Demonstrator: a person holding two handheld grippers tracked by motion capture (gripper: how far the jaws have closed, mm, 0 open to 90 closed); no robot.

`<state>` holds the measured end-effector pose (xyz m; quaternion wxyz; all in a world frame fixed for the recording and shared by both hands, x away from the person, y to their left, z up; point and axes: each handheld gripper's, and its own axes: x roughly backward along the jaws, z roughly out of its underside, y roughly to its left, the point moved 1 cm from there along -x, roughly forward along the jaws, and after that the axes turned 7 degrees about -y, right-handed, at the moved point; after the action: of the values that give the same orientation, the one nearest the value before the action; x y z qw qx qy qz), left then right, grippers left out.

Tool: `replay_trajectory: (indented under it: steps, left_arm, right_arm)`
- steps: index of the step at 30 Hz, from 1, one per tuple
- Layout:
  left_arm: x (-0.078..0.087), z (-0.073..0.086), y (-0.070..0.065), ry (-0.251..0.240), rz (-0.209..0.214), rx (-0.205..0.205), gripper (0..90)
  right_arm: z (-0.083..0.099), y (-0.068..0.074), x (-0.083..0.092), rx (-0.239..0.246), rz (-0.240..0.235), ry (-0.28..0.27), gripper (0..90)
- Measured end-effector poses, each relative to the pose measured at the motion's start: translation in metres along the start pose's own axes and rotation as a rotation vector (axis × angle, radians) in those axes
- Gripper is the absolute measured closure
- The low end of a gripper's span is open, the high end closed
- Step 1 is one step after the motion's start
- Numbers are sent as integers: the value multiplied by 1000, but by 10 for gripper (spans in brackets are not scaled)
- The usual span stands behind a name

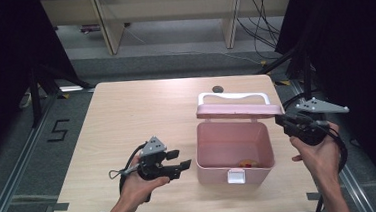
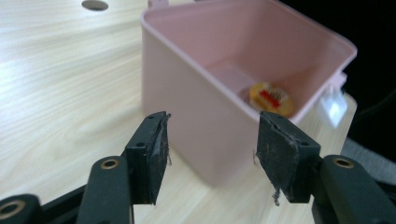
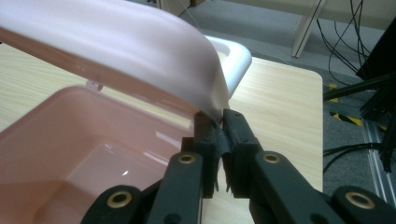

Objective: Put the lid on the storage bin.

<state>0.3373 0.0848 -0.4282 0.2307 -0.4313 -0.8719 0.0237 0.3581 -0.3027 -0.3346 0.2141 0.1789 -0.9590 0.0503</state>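
A light wooden table point(image 1: 126, 115) carries a pink plastic box point(image 1: 233, 150), placed right of centre near the front edge. The box lid point(image 1: 240, 111) stands raised on the far side, with its white handle point(image 1: 233, 97) uppermost and a white latch point(image 1: 235, 176) on the front wall. The right gripper point(image 1: 283, 121) pinches the lid's right corner between nearly closed jaws. The left gripper point(image 1: 180, 160) hovers just left of the box, jaws spread wide and holding nothing. A small yellow and red object point(image 2: 271, 98) lies on the box floor near the front wall.
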Motion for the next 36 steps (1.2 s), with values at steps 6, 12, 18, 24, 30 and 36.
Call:
replay_trajectory:
  steps: [6,12,18,24,30,36]
  left_arm:
    - [12,22,4,32,5,-4,412]
    - [20,41,10,75,-7,-11,408]
    - [25,51,10,97,-15,-11,408]
    - [26,57,11,108,-7,-7,408]
    - [33,64,14,115,-22,2,409]
    - [38,68,14,103,-36,3,412]
  right_arm:
    - [10,4,4,-14,-8,1,847]
    - [21,6,8,-29,-18,-8,846]
    - [30,4,9,-50,-37,-6,859]
    - [37,3,7,-43,-41,-3,859]
    - [45,2,8,-47,-54,28,858]
    - [60,1,8,-64,-48,59,857]
